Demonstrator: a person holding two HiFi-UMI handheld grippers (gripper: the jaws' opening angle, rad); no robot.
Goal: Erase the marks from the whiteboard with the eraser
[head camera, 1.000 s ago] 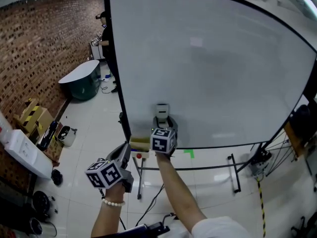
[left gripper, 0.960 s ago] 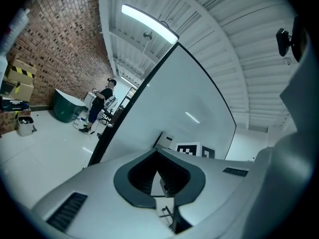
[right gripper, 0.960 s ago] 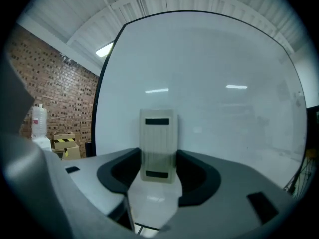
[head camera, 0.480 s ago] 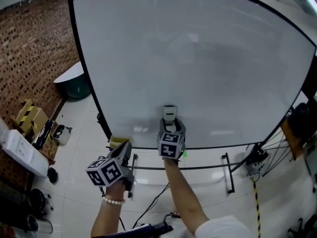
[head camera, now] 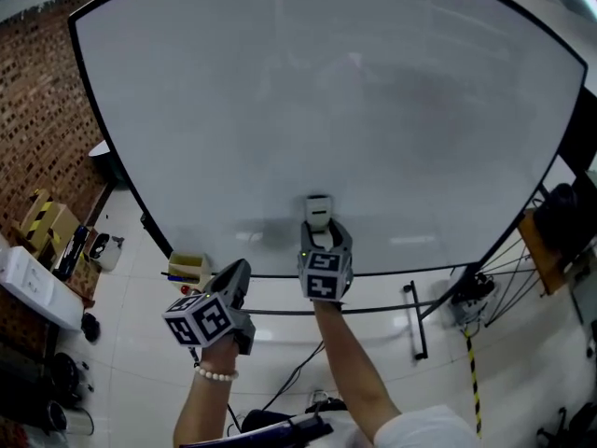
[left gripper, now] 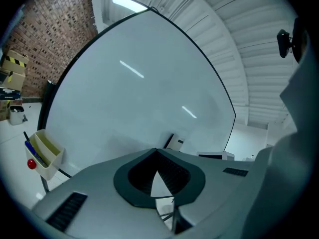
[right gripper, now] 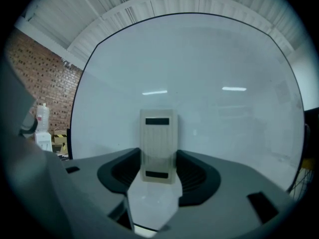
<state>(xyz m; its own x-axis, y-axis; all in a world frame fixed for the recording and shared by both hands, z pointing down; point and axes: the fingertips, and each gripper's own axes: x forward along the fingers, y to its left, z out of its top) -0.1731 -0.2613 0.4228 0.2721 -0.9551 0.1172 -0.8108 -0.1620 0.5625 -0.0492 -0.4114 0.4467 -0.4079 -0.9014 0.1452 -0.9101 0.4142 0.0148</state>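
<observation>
The pale beige rectangular eraser (head camera: 319, 210) lies flat against the big white black-rimmed whiteboard (head camera: 326, 110), low on it and just right of the head view's middle. My right hand-held gripper (head camera: 320, 235) is clenched on it. In the right gripper view the eraser (right gripper: 159, 143) stands upright between the two dark jaw pads, gripped at its lower half, with its upper half clear above them.

The board's black lower rim runs just beneath the eraser. Above it, and to both sides, the whiteboard (right gripper: 209, 73) is open surface all the way to the curved rim. A faintly greyer patch shows in the upper right of the head view.

My left hand-held gripper (head camera: 239, 271) hangs off the board at the lower left, its jaws closed tip to tip on nothing. In the left gripper view only a sliver of light shows between the pads (left gripper: 172, 173).

Just left of it, a small pale yellow plastic tray (head camera: 189, 267) hangs at the board's lower rim, holding blue pens and something red. Under the board, the black metal stand (head camera: 413, 314) spreads over the white tiled floor (head camera: 140, 362). A red brick wall (head camera: 37, 110) and cardboard boxes with yellow-black tape (head camera: 39, 217) fill the far left.
</observation>
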